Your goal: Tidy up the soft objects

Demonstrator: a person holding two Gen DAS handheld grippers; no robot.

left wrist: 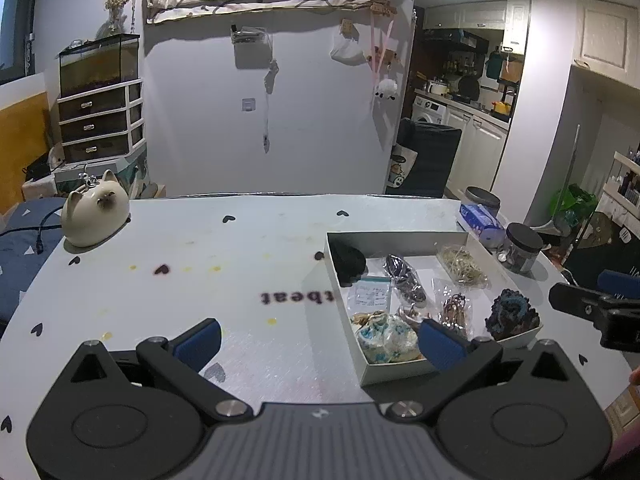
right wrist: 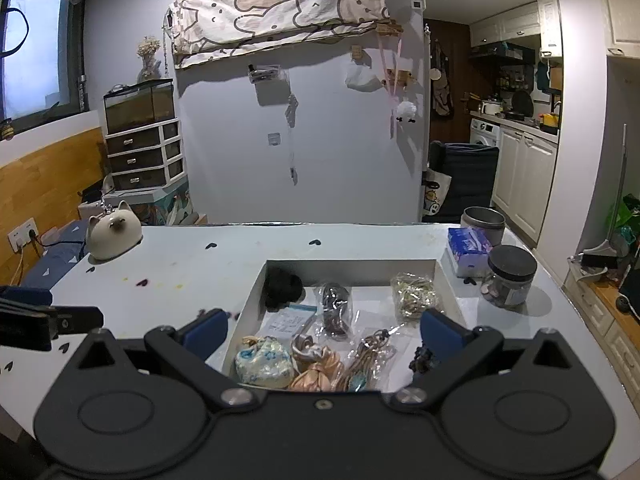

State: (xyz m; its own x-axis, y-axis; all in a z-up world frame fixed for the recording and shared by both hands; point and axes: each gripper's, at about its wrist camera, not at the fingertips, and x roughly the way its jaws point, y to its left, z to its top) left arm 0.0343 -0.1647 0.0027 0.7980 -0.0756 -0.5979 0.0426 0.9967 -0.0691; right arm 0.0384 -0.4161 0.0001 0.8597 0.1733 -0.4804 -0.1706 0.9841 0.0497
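- The left gripper, black with blue ribbed pads, has its jaws spread wide with nothing between them. It hovers over the pale grey table printed with small dark hearts, its right pad overlapping the near corner of the box.
- The right gripper, of the same build, also stands wide apart and holds nothing. It hangs over the near edge of the box, the contents visible between its pads.
- The shallow white cardboard box sits on the right half of the table and holds the soft objects.
- In its far left corner lies a fuzzy black scrunchie.
- At the near left lies a white fabric scrunchie with a blue flower print, touching a shiny peach satin scrunchie just beside it.
- A dark purple and blue crocheted scrunchie rests in the near right corner.
- Between these lie several clear plastic bags: one of dark hair ties, one of pale thin elastic bands, one of brownish cords.
- A small white printed card with a teal edge lies flat on the box floor.
- Beyond the box stand a blue and white tissue pack, a grey round tin and a clear jar with a black lid.
- A cream ceramic cat figure sits at the far left corner of the table.
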